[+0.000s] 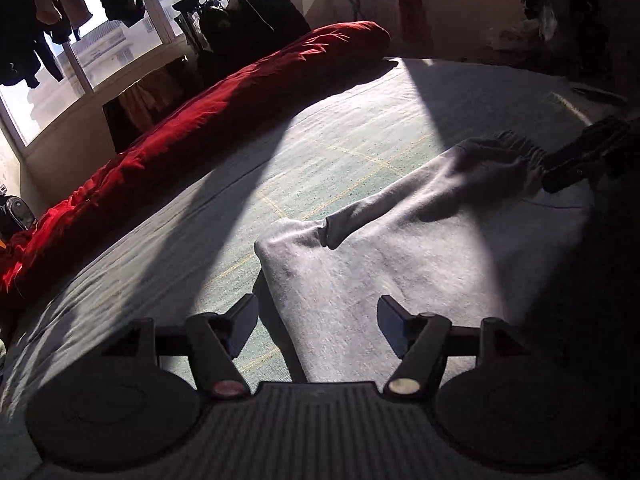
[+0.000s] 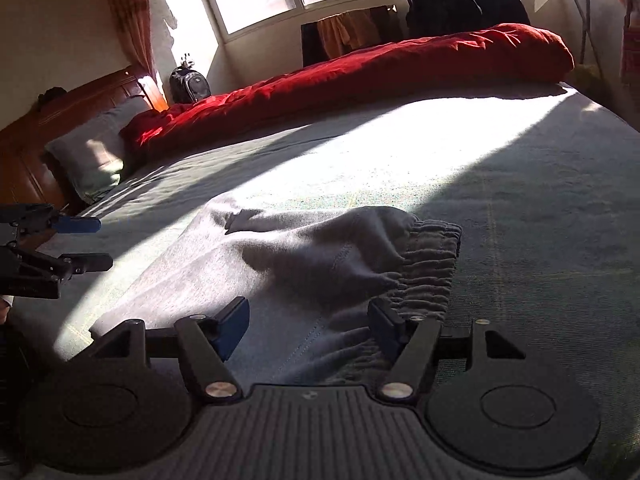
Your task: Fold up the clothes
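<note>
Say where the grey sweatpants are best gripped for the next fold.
Probably the ribbed waistband of the grey sweatpants: it is thick, bunched and lies at the near right edge. Come in low from that open end with the right gripper, whose jaws stand open.

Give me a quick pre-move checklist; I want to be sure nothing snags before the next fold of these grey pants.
1. Left gripper jaws apart, no cloth pinched: ok.
2. Right gripper open over the elastic waistband: ok.
3. Grey pants flat on the bed cover: not ok, a raised fold crosses them.
4. Red duvet clear of the pants: ok.
5. Layers underneath aligned: cannot tell.
</note>
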A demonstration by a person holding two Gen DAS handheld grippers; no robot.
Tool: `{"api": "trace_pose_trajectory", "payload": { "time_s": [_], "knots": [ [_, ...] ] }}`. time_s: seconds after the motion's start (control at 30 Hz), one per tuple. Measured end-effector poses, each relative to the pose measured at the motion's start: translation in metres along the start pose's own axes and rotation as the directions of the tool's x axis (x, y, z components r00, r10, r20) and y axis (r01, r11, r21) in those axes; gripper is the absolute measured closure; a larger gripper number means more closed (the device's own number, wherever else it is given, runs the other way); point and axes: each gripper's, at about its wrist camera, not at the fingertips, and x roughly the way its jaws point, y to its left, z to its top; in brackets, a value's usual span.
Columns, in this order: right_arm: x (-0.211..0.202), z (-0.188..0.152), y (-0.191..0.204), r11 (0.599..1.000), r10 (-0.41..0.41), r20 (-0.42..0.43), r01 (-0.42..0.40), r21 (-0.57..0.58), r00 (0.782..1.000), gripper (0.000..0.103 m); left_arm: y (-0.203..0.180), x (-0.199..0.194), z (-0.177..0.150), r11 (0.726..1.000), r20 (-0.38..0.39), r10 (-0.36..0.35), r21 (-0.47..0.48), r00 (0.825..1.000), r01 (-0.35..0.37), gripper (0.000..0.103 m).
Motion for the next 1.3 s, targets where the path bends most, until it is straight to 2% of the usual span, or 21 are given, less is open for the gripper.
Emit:
{"api": "trace_pose_trajectory", "payload": {
  "time_s": [0.13,0.27,0.4,0.57,0.67,1.03,1.13,1.3],
  "knots": [
    [-0.004,-0.001,0.002,0.997,0.057,-0.003,-0.057,0.044,0.998,0.031,-0.029,-0.007,-0.033,0.993,-0.025,0.042,0.111,0.999,-0.039,0.035],
    [-0.008,0.001,0.02,0.992,0.126,-0.007,-0.126,0.01,0.992,0.03,-0.056,-0.003,-0.056,0.977,-0.048,0.057,0.207,0.997,-0.045,0.035],
    [-0.014,0.001,0.04,0.991,0.13,-0.004,-0.13,-0.04,0.992,0.028,-0.072,0.009,-0.069,0.948,-0.039,0.12,0.3,0.992,-0.103,0.035],
    [-0.021,-0.002,0.05,0.993,0.108,0.004,-0.107,-0.049,0.994,0.028,-0.085,0.013,-0.072,0.909,0.038,0.163,0.382,0.986,-0.165,0.034],
    [-0.024,-0.003,0.052,0.995,0.091,0.008,-0.091,-0.045,0.996,0.028,-0.095,0.014,-0.072,0.874,0.074,0.188,0.443,0.979,-0.201,0.034],
    [-0.02,-0.005,0.057,0.996,0.074,-0.004,-0.074,-0.049,0.997,0.027,-0.101,0.009,-0.061,0.832,0.158,0.19,0.499,0.969,-0.245,0.033],
    [-0.018,-0.006,0.057,0.996,0.079,-0.007,-0.079,-0.043,0.997,0.027,-0.097,0.014,-0.062,0.809,0.176,0.195,0.528,0.965,-0.26,0.026],
    [-0.018,-0.007,0.053,0.997,0.074,-0.008,-0.074,-0.032,0.997,0.027,-0.091,0.027,-0.078,0.745,0.159,0.242,0.601,0.957,-0.288,0.026]
  ]
}}
